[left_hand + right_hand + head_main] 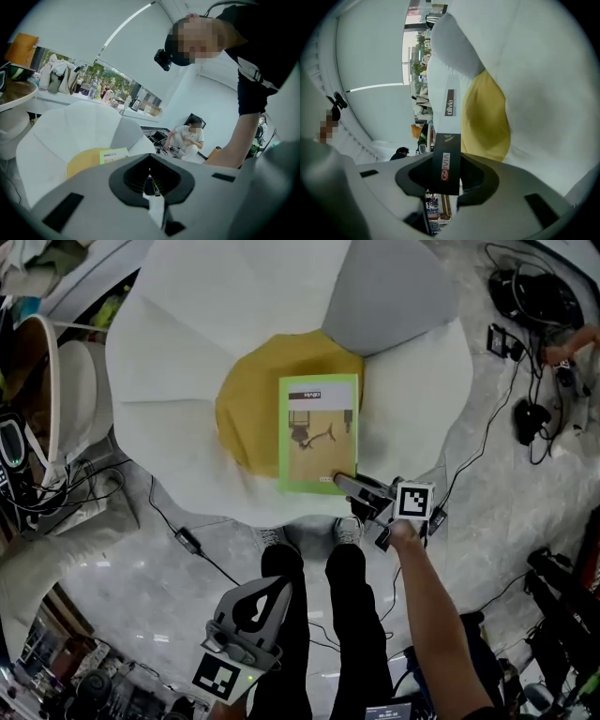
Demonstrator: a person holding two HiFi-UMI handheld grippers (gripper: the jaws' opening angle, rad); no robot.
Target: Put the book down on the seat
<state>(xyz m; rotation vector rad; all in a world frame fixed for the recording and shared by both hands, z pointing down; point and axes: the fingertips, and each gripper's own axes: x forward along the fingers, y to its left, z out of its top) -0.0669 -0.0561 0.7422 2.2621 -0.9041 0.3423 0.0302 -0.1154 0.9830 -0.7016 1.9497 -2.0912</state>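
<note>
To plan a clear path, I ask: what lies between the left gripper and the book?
In the head view, the person's leg, a shoe and the seat's white edge lie between the left gripper and the book.

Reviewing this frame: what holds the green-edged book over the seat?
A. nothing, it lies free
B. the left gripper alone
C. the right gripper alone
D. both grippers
C: the right gripper is clamped on one corner of the book, while the left gripper is well apart from it, its jaws together on nothing.
</note>
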